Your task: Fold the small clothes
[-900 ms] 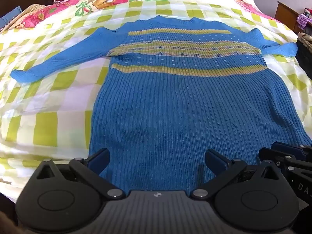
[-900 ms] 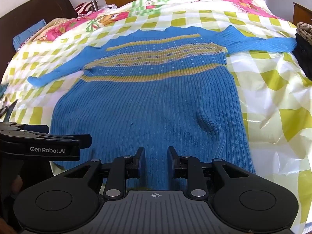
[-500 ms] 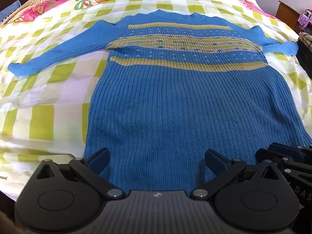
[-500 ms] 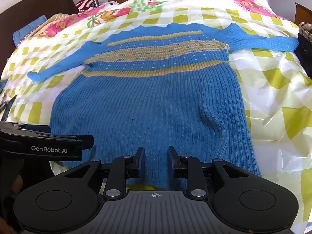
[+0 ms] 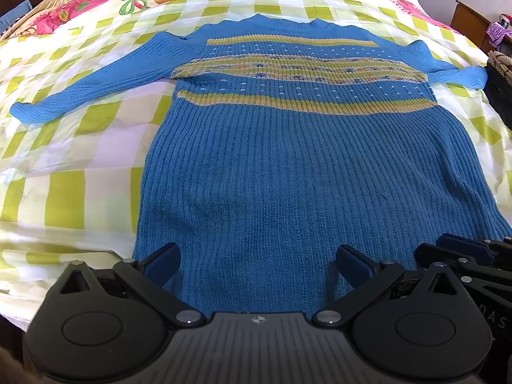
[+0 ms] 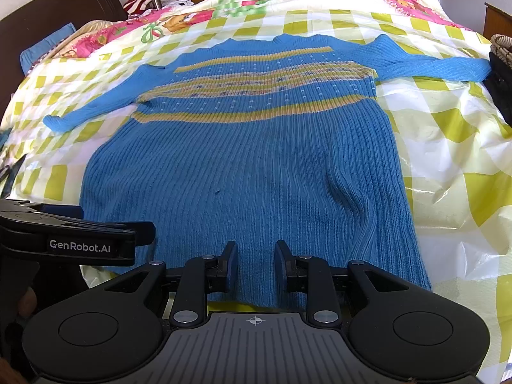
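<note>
A blue ribbed sweater point(image 5: 288, 166) with yellow patterned bands lies flat on the bed, front up, both sleeves spread out sideways, collar at the far end. My left gripper point(image 5: 257, 256) hangs wide open just above the hem, near the sweater's left side, with nothing pressed between its pads. My right gripper point(image 6: 256, 249) hovers over the hem of the sweater point(image 6: 249, 166) further right; its jaws stand a narrow gap apart and grip no cloth. Each gripper shows at the edge of the other's view.
A green-and-white checked sheet point(image 5: 80, 166) covers the bed, with a pink floral quilt point(image 5: 96, 3) at the far end. A dark headboard point(image 6: 48, 9) stands at the left. A woven basket point(image 6: 502, 48) sits at the right edge, by a wooden cabinet point(image 5: 470, 22).
Both views shifted slightly over the sweater. The hem edge has come into sight beneath the right gripper. Neither gripper's jaws have changed.
</note>
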Motion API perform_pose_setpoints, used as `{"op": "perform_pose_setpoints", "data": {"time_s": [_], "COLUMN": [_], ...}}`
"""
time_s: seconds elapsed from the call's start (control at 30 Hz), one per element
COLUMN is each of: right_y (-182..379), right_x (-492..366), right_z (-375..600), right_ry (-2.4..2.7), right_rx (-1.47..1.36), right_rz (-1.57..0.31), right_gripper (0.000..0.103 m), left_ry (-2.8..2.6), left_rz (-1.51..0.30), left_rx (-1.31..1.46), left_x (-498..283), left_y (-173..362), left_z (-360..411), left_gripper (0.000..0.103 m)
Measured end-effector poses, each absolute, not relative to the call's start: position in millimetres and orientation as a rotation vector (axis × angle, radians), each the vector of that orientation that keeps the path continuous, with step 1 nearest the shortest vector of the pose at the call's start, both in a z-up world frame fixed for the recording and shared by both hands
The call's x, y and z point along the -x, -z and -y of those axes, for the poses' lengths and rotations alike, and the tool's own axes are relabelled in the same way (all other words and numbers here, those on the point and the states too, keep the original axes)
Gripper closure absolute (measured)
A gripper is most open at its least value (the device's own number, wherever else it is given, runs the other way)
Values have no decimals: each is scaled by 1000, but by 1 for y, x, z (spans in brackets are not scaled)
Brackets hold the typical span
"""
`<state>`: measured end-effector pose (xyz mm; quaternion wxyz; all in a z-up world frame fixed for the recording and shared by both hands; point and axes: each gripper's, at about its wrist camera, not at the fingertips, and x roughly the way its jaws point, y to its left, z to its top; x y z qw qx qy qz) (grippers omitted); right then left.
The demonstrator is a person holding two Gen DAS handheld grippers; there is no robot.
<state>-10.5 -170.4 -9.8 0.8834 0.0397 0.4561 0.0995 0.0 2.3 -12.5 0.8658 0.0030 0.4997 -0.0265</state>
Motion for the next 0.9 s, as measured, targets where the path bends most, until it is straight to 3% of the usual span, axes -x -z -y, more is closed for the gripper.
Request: {"op": "perform_pose_setpoints", "data": {"time_s": [0.9], "right_y": [12], "right_x": [10], "right_z": [168], "right_ry": [-161], "right_rx": [-43], "right_rz": [-958], "right_gripper": [76], "left_ry": [73], "left_rz": [-1054], "left_rx": [-3], "left_x": [-1], "left_y": [12], "left_z": [-1], "left_gripper": [0]}}
